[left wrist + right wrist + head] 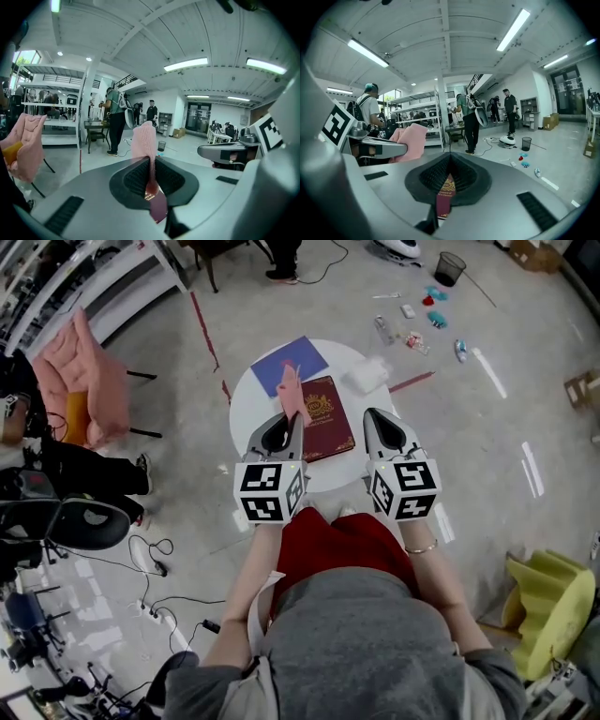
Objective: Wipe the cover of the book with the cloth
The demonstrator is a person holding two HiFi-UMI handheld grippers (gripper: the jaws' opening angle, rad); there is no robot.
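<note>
Upper centre of head view: book flat on tabletop, cover up; left hand-held gripper pinched on cloth at book's left edge, likely poised to wipe; right hand-held gripper closed, empty, just right of book, probably standing by.

Light: bright, even; ceiling strips overhead.
Glare: streaks on floor, rt side.
Edges: fisheye bend, black corners.
Focus: left gripper shell soft.
</note>
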